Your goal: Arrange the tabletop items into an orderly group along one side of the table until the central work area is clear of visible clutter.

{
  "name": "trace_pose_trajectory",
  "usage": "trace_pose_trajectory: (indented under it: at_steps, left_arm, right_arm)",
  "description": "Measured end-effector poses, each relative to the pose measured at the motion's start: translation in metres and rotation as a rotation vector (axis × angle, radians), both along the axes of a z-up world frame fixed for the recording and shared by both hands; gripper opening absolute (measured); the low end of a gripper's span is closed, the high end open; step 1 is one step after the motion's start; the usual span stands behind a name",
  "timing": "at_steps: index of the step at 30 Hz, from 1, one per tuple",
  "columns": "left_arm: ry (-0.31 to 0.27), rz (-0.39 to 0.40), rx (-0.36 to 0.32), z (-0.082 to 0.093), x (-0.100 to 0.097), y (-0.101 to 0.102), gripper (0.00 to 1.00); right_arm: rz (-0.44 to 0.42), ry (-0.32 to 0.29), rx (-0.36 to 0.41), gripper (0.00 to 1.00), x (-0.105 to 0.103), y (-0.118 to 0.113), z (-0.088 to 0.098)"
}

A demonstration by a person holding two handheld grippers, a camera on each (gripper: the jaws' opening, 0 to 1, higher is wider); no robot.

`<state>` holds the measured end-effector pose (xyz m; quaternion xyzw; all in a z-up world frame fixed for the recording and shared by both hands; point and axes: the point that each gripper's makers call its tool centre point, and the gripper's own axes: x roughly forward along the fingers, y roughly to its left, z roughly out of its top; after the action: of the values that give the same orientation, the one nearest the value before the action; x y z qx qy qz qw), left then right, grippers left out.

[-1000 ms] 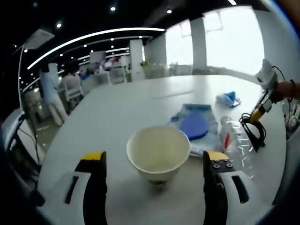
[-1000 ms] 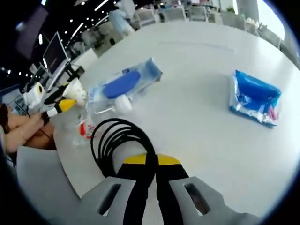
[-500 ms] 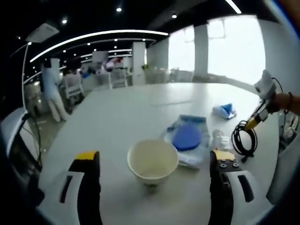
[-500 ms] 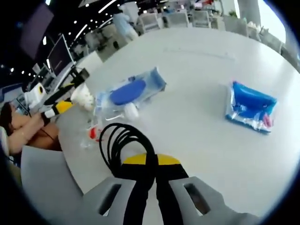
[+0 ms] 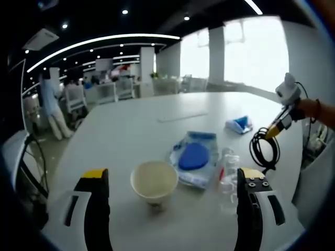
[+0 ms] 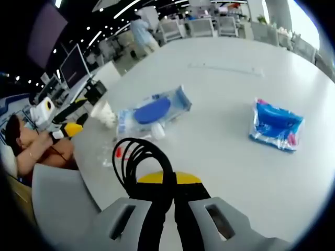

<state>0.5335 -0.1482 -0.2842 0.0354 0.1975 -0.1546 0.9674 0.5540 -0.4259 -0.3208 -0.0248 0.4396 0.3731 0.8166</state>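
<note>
We are pulling our left gripper [image 5: 172, 209] back from the paper cup [image 5: 154, 181], which now sits smaller and farther off between its wide-open jaws than a second ago, so the cup looks placed beside the clear pouch with the blue disc [image 5: 193, 158] and the plastic bottle [image 5: 228, 177]. Our right gripper [image 6: 168, 180] is staying clamped on the black cable coil [image 6: 140, 159], carrying it higher above the table [image 6: 220, 94] (the blue packet [image 6: 275, 124] lies well apart, still ungrouped).
</note>
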Motion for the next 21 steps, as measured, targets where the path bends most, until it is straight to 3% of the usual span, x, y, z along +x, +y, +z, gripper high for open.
trace_pose_trajectory:
  at_steps: [14, 21]
  left_arm:
    - [0.009, -0.09, -0.027, 0.021, -0.03, -0.03, 0.99]
    - [0.026, -0.132, 0.001, 0.026, -0.043, -0.044, 0.99]
  right_arm:
    - [-0.046, 0.02, -0.008, 0.04, 0.001, -0.012, 0.02]
    - [-0.06, 0.02, -0.005, 0.04, 0.007, -0.022, 0.025]
